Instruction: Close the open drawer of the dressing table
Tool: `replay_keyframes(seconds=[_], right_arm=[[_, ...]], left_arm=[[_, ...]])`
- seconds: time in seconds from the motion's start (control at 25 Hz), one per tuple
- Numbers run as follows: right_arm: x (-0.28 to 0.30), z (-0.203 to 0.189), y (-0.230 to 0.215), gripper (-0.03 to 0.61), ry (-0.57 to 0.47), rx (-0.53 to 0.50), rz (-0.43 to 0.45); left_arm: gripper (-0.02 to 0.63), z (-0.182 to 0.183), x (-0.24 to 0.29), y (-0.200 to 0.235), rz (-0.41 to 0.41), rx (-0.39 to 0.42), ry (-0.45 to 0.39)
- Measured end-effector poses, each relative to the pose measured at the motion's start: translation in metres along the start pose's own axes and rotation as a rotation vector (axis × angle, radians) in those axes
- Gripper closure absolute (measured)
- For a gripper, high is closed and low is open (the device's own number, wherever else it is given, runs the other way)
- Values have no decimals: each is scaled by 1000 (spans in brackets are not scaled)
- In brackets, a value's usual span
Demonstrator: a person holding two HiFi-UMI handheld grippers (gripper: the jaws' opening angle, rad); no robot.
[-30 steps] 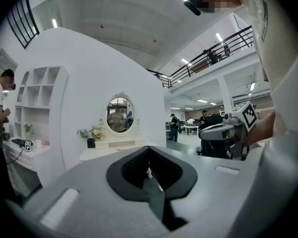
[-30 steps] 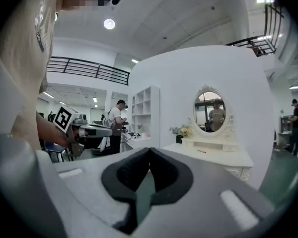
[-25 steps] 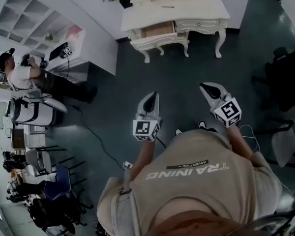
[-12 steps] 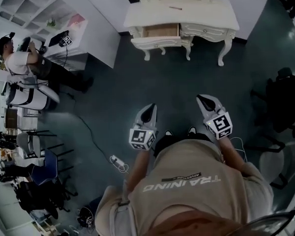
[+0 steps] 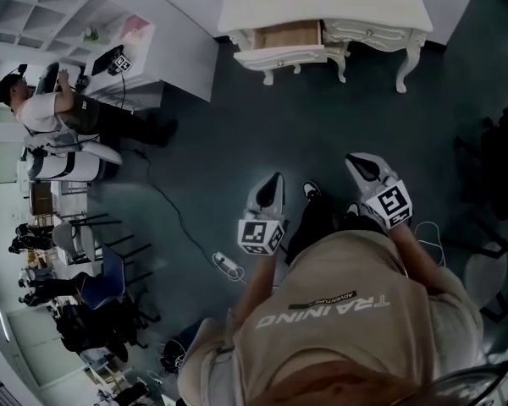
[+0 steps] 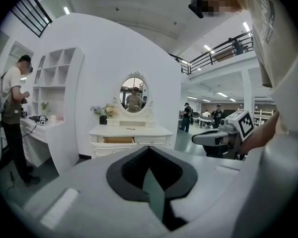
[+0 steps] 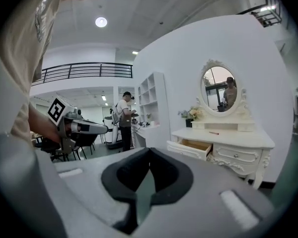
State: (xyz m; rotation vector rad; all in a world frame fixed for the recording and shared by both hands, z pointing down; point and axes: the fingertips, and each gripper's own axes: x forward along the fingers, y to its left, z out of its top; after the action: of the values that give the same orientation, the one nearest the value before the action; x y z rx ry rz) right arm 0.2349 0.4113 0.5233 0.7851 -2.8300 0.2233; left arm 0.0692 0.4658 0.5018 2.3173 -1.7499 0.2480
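The dark floor [image 5: 237, 150] carries the white dressing table [image 5: 381, 8] and a power strip [image 5: 227, 266].

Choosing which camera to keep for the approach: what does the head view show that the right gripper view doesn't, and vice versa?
Head view only: the power strip lying on the floor and the wearer's shoe. Right gripper view only: the oval mirror above the table and the balcony railing. Both: the dressing table with its open drawer, the left gripper, and a person standing off to the table's left.
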Motion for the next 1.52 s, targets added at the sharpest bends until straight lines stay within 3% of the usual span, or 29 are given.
replay_keyframes(seconds=[0.16,0.44,0.72,0.96,1.16,1.36,1.52], right_arm=[[30,17,-11,581,-19,-16,-42],[79,75,-12,581,-21,-70,-113],[121,54,-32,581,21,-1,-248],[160,44,-47,581,88,50,-243],[210,60,-95,581,49,69,-249],[264,59,-153,581,33,121,-229],[309,100,-204,581,-31,93,-189]], left_arm=[[607,10,23,29,-18,2,-32],[607,35,53,77,-142,29,-49],[607,27,103,128,-247,65,-41],[607,15,121,166,-216,-29,-20],[607,10,169,191,-207,-41,28],[607,43,223,218,-191,-2,17],[607,79,266,239,-162,22,9]])
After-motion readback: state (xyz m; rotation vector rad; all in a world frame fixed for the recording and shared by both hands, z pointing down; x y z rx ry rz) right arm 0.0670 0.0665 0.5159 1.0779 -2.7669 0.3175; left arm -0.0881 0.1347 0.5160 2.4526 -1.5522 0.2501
